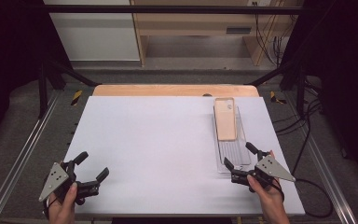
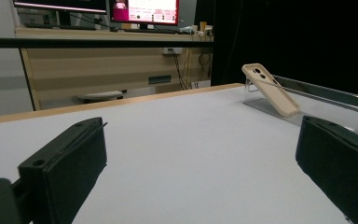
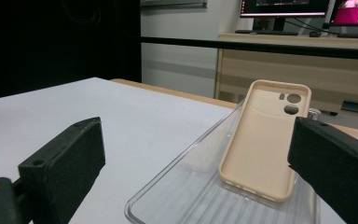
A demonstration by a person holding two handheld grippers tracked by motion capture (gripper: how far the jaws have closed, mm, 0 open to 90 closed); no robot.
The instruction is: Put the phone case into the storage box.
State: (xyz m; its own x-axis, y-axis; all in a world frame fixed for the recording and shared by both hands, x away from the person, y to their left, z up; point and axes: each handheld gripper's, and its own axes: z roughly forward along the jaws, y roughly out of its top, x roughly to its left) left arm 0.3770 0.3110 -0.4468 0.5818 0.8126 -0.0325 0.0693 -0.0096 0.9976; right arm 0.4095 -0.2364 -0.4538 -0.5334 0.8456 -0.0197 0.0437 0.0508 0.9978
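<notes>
High view puts the left gripper [image 1: 92,166] at 7 o'clock on the table [image 1: 158,154], jaws spread wide with only bare tabletop between them. At 4 o'clock the right gripper [image 1: 239,155] also has its jaws wide apart, straddling the near end of a clear tray [image 1: 235,156], touching nothing that can be made out. A beige phone case [image 1: 225,118] leans tilted on the tray's far end, around 2 o'clock.
</notes>
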